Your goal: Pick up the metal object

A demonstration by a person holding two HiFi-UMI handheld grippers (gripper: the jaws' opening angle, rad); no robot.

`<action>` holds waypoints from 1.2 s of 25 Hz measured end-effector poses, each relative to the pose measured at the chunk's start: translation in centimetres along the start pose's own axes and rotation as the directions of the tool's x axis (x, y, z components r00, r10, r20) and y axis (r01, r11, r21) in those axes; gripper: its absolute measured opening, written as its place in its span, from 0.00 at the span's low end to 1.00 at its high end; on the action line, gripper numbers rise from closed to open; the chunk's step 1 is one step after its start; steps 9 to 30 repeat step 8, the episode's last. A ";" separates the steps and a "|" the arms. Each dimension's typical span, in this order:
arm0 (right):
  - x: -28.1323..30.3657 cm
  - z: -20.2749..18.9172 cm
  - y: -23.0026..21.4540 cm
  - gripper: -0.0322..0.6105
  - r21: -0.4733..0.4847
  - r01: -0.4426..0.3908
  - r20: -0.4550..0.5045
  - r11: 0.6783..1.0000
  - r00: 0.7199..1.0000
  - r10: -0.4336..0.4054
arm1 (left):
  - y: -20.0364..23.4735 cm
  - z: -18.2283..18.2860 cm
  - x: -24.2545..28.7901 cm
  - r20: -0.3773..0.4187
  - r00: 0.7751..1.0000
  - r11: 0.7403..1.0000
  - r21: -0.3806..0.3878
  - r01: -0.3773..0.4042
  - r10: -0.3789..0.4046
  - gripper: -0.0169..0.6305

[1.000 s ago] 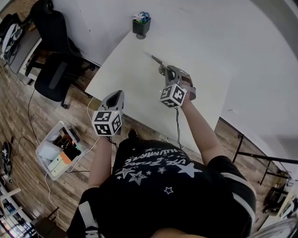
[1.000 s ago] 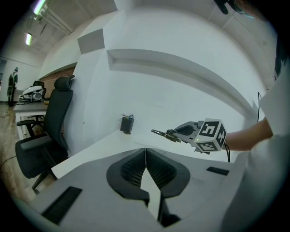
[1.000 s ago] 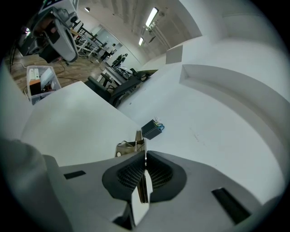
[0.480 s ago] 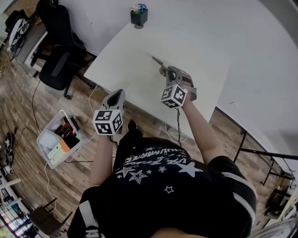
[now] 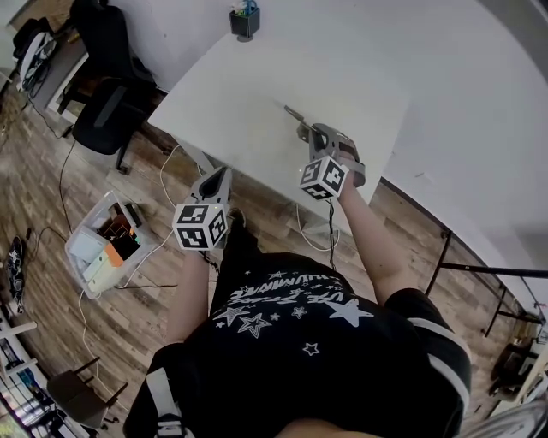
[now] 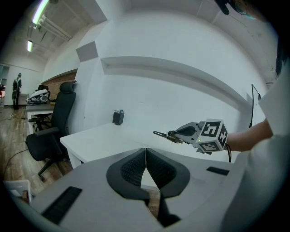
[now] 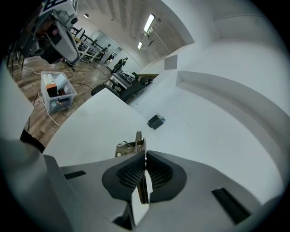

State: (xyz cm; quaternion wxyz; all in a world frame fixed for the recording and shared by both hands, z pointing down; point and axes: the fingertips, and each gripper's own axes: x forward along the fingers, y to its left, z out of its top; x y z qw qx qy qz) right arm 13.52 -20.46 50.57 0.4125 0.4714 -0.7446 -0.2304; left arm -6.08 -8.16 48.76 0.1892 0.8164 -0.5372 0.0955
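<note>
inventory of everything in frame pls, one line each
table: 1, white, centre, ahead of the person
metal object: 1, silver, off the table, between the right gripper's pads
pen holder: 1, dark, far end of the table, contents too small to tell
office chair: 1, black, on the floor left of the table
storage bin: 1, clear plastic with mixed items inside, on the floor at left
floor: wood planks, brown
left gripper: grey, shut and empty, below the near table edge
right gripper: grey, shut on the metal object, over the table
shirt: black, white stars, bottom of head view
</note>
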 end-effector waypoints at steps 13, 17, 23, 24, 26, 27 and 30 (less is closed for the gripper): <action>-4.9 -1.6 1.4 0.13 -0.004 -0.012 0.017 1.000 1.000 0.012 | -2.9 -1.3 -3.2 0.020 1.000 1.000 0.010 -0.018 0.018 0.06; -4.9 -1.6 1.4 0.13 -0.004 -0.012 0.017 1.000 1.000 0.012 | -2.9 -1.3 -3.2 0.020 1.000 1.000 0.010 -0.018 0.018 0.06; -4.9 -1.6 1.4 0.13 -0.004 -0.012 0.017 1.000 1.000 0.012 | -2.9 -1.3 -3.2 0.020 1.000 1.000 0.010 -0.018 0.018 0.06; -4.9 -1.6 1.4 0.13 -0.004 -0.012 0.017 1.000 1.000 0.012 | -2.9 -1.3 -3.2 0.020 1.000 1.000 0.010 -0.018 0.018 0.06; -4.9 -1.6 1.4 0.13 -0.004 -0.012 0.017 1.000 1.000 0.012 | -2.9 -1.3 -3.2 0.020 1.000 1.000 0.010 -0.018 0.018 0.06; -4.9 -1.6 1.4 0.13 -0.004 -0.012 0.017 1.000 1.000 0.012 | -2.9 -1.3 -3.2 0.020 1.000 1.000 0.010 -0.018 0.018 0.06; -4.9 -1.6 1.4 0.13 -0.004 -0.012 0.017 1.000 1.000 0.012 | -2.9 -1.3 -3.2 0.020 1.000 1.000 0.010 -0.018 0.018 0.06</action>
